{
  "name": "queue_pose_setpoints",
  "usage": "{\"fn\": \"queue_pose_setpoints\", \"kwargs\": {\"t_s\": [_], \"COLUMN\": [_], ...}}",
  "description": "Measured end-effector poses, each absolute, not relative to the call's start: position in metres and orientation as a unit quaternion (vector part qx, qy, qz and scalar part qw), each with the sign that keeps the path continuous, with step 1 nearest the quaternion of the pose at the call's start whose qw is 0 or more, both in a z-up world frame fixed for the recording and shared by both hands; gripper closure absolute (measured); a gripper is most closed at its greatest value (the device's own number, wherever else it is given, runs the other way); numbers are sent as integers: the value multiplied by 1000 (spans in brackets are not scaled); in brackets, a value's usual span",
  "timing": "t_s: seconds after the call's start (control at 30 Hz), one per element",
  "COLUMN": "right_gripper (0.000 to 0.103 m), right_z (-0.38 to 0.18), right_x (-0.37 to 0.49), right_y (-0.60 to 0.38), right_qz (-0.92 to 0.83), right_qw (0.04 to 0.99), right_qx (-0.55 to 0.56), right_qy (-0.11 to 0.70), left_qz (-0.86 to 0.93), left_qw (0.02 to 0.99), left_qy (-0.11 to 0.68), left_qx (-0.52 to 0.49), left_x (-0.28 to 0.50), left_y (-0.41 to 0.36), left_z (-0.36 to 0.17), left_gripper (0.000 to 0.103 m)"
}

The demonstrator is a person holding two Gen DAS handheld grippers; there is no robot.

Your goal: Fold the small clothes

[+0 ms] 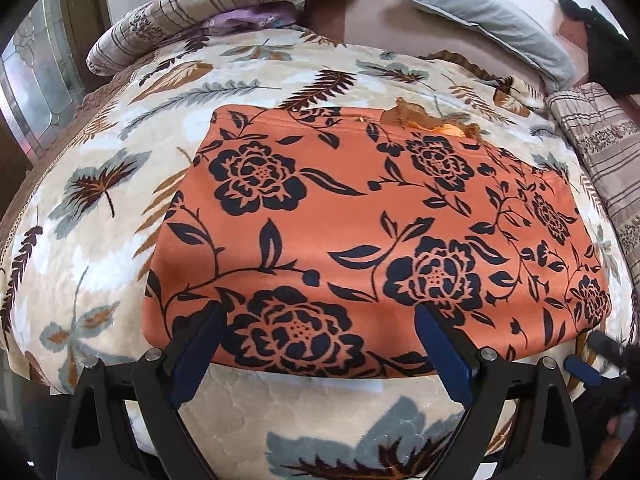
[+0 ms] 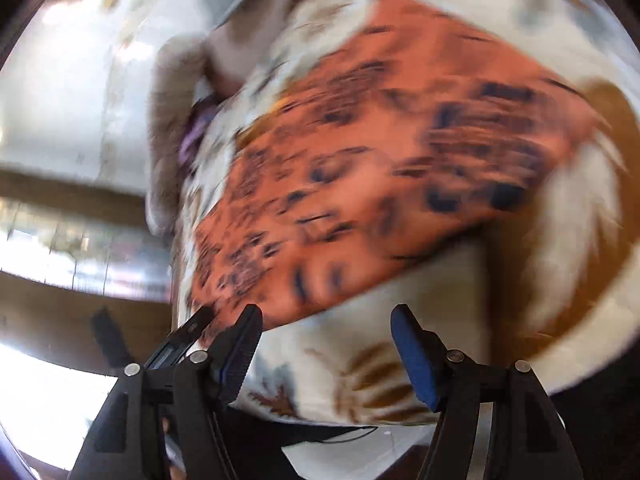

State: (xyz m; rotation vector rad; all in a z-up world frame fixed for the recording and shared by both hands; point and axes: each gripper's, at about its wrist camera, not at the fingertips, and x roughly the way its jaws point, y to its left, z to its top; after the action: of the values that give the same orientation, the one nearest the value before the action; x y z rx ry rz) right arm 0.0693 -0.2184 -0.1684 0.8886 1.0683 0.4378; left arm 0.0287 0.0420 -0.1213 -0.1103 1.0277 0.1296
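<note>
Just one orange garment [image 1: 360,220] — two pillows [image 1: 480,12].

You see an orange garment [image 1: 360,216] printed with navy-black roses and vines, on a cream blanket [image 1: 100,184] patterned with grey-blue and brown leaves; the pillow [image 1: 480,12] is grey, the rolled quilt [image 1: 224,4] beige with brown stripes, your gripper pads [image 1: 440,356] blue

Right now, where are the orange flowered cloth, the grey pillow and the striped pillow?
orange flowered cloth [image 1: 360,216]: left wrist view, its middle.
grey pillow [image 1: 480,12]: left wrist view, its top face.
striped pillow [image 1: 224,0]: left wrist view, its side.
</note>
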Motion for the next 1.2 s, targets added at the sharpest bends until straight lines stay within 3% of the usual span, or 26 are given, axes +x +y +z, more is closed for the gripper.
{"fn": "queue_pose_setpoints", "kwargs": {"t_s": [0.27,0.5,0.6,0.83,0.93,1.1,1.13,1.17,1.2], "right_gripper": [33,36,37,37,37,37,38,55,85], "right_z": [-179,-168,-168,-144,-156,-162,-163,-164,-165], "right_x": [90,109,109,107,118,121,122,124,127], "right_y": [-282,-280,-276,-270,-262,-262,-262,-262,-261], "right_qz": [128,118,113,109,99,94,93,88,88], "right_qw": [743,769,777,816,806,805,806,809,809], "right_qx": [495,469,455,406,393,397,395,387,381], "right_qy": [431,419,420,398,430,430,432,434,438], "left_qz": [54,43,48,55,53,39,41,47,41], "left_qw": [871,871,849,890,855,879,885,883,867], "left_qy": [486,489,526,453,516,474,464,466,496], "left_qx": [-38,-14,5,-2,6,-22,-16,-6,3], "left_x": [37,51,63,48,64,52,51,52,59], "left_y": [27,10,7,8,7,10,10,9,7], "left_z": [-120,-129,-155,-120,-156,-131,-128,-131,-146], "left_gripper": [8,8,8,8,6,7,7,7,7]}}
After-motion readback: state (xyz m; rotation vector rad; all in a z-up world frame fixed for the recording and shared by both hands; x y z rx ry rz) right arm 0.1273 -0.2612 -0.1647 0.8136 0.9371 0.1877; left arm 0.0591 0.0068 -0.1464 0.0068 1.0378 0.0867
